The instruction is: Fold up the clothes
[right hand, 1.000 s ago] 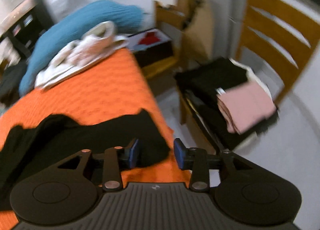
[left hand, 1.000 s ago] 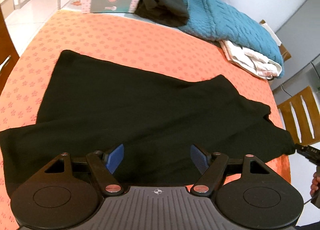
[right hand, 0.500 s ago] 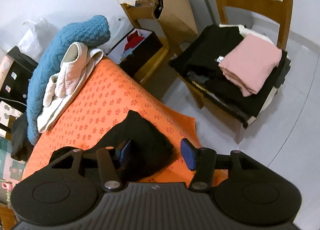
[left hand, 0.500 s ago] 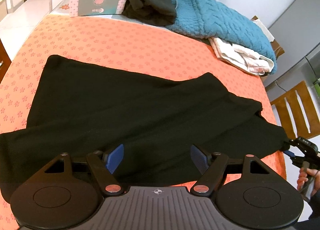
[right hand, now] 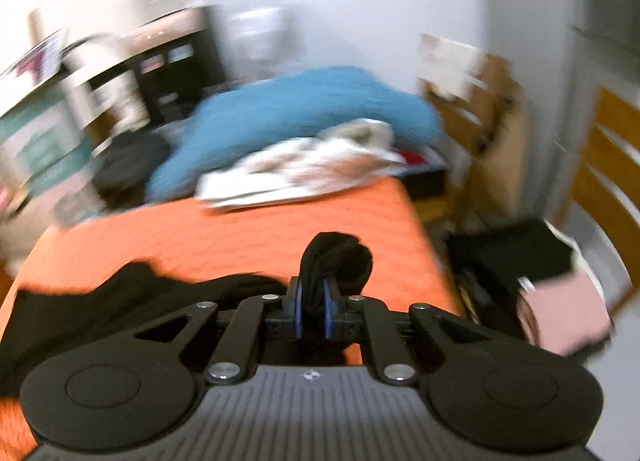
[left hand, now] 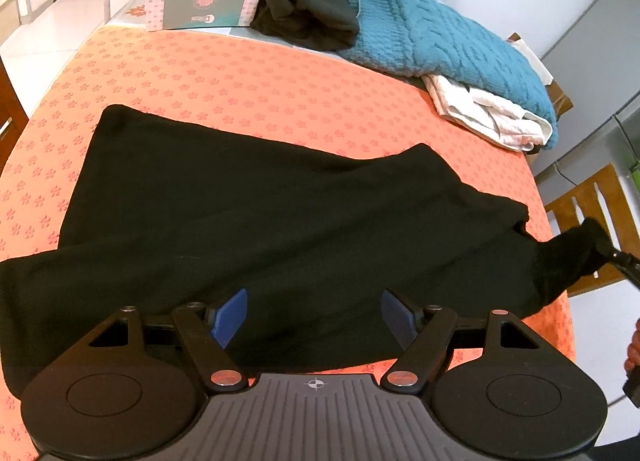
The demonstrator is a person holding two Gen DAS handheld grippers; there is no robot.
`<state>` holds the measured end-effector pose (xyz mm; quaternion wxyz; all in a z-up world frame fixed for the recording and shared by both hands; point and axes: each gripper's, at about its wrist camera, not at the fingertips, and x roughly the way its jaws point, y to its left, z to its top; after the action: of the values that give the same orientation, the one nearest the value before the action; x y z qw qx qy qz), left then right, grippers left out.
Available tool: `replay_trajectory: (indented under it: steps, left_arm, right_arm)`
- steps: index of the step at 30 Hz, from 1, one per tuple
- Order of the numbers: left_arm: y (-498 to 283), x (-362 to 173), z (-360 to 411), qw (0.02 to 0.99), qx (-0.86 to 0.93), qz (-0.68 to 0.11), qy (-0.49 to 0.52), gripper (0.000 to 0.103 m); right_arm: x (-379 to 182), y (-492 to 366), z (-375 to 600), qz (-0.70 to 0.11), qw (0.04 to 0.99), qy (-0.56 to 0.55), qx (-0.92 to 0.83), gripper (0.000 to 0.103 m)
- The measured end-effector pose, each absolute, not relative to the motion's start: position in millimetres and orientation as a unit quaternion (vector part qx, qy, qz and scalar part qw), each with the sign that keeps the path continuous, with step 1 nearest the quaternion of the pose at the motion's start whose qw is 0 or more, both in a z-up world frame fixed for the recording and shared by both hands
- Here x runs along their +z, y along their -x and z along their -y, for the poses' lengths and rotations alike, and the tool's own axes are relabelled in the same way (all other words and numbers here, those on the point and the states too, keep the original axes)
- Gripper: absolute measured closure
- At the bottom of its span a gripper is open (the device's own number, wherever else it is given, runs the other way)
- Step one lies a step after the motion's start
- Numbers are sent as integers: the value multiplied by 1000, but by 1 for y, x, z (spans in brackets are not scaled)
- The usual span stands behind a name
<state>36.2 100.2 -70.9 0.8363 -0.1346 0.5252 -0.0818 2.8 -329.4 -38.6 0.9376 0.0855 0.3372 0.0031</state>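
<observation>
The left gripper [left hand: 314, 321] is released, its blue pads wide apart, and it hovers over the near edge of the black garment [left hand: 256, 229] in the lower middle of the left wrist view. The garment lies spread on the orange tablecloth [left hand: 248, 89], with its long axis from the left edge of the frame to the right edge. Its narrow end points to the right and is lifted off the table. The right gripper [right hand: 311, 313] is clenched on this end, in the centre of its own blurred view. Half a second ago its jaws stood open around the cloth; now they are closed. At the upper right lie a teal knit sweater [left hand: 448, 45] and white cloth [left hand: 492, 117].
</observation>
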Motion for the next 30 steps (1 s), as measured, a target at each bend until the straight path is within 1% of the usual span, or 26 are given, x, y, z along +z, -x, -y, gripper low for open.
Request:
replay_trajectory:
  steps: [5, 10, 12, 14, 15, 17, 21, 22, 23, 30]
  left_arm:
    - [-35, -73, -104, 836, -76, -525, 136, 27]
    - [-34, -75, -110, 836, -67, -526, 139, 27]
    - [-34, -77, -113, 836, -64, -526, 140, 27]
    - [-33, -78, -115, 836, -61, -527, 141, 27]
    - [-33, -79, -117, 836, -57, -528, 142, 27]
    - [-31, -80, -121, 834, -49, -530, 144, 27]
    - [-26, -80, -132, 834, -30, -530, 147, 27]
    - [-24, -79, -136, 835, -24, -529, 147, 26]
    - [-22, -79, -140, 836, -19, -529, 147, 26]
    - [-1, -75, -179, 834, 33, -526, 162, 26]
  right_arm:
    - [-41, -11, 251, -350, 931, 47, 93, 91]
    - [-76, -13, 188, -378, 896, 174, 158, 91]
    - [-94, -16, 174, -390, 882, 201, 172, 90]
    - [-109, -22, 166, -408, 870, 206, 186, 85]
    - [-113, -23, 163, -408, 868, 210, 192, 78]
    - [-108, -23, 160, -401, 867, 210, 206, 77]
    - [-75, -19, 171, -382, 880, 153, 236, 76]
    - [-66, -17, 175, -374, 885, 137, 240, 72]
    - [-58, -16, 180, -367, 890, 122, 244, 71]
    - [-86, -36, 202, -418, 889, 85, 167, 70]
